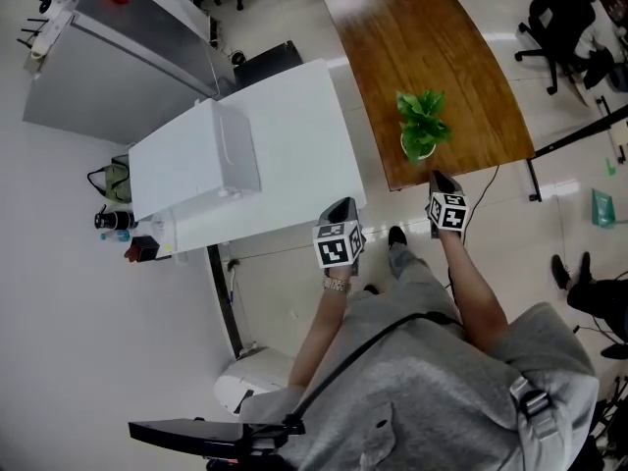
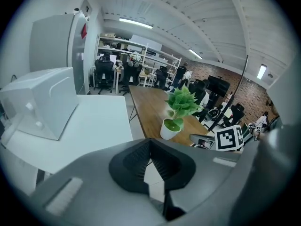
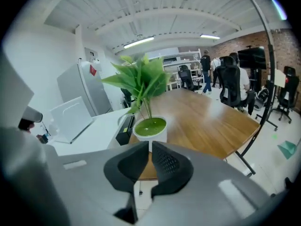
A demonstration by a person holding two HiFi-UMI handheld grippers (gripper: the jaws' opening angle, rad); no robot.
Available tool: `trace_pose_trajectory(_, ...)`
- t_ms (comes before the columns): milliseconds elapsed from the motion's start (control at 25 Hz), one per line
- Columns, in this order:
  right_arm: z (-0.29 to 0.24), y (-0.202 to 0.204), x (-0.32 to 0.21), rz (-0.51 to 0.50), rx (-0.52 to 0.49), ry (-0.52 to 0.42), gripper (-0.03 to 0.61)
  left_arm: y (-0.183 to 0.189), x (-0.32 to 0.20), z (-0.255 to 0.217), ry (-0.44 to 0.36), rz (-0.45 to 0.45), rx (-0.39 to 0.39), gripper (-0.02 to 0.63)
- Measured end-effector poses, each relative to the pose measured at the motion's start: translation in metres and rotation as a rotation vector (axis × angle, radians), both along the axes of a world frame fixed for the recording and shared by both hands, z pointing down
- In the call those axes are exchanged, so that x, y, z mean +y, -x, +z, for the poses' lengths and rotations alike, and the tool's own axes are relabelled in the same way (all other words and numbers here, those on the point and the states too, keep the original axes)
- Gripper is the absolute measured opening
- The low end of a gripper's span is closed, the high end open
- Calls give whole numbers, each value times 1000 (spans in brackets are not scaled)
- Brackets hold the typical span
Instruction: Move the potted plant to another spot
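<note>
The potted plant (image 1: 421, 126), green leaves in a small white pot, stands near the front edge of the brown wooden table (image 1: 432, 37). My right gripper (image 1: 437, 178) hovers just short of that edge, pointing at the pot and a little apart from it. In the right gripper view the pot (image 3: 150, 128) sits straight beyond the right gripper (image 3: 150, 145), whose jaws are shut with nothing between them. My left gripper (image 1: 345, 205) hangs over the near corner of the white table (image 1: 294, 135). The left gripper (image 2: 149, 141) is shut and empty, with the plant (image 2: 173, 126) ahead to its right.
A white boxy appliance (image 1: 196, 160) lies on the white table, with a grey cabinet (image 1: 118, 67) behind it. Black office chairs (image 1: 564, 27) stand right of the wooden table. A table leg (image 3: 247, 161) slants down at the right. People stand far back in the room (image 3: 207, 72).
</note>
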State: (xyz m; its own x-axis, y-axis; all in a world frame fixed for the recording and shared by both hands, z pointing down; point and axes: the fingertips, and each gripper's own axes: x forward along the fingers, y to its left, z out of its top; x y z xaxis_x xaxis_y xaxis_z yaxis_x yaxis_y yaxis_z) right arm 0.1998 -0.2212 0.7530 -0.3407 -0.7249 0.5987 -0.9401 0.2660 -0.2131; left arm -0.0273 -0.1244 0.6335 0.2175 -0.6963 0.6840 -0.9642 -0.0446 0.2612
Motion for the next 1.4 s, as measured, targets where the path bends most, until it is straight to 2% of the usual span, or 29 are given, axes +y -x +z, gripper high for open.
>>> trace_pose_trajectory(200,-18,40,55,-67,11,14,17,-3,55,-8,-58,27,26,15)
trace_pose_trajectory(400,-44,79,164,-72,-31,75,11,1,154,3,-65,26,54,15)
trace_pose_trajectory(600,-91,133,264,-252,-71,43,0,15,228,6,-40,-1,60,15)
trace_pose_trajectory(800,-130,166,306,-374,-72,11,0,14,242,-22,-101,7,69,15)
trace_pose_trajectory(1040,-163,184,317,-456,-66,-46,0,-7,233,-53,-168,57,57,15)
trace_pose_trajectory(1160,-173,185,322,-493,-90,-56,0,-19,230,-51,-163,68,57,15)
trace_pose_trajectory(1400,-173,173,330,-539,-144,-17,0,-42,231,-55,-164,109,40,15)
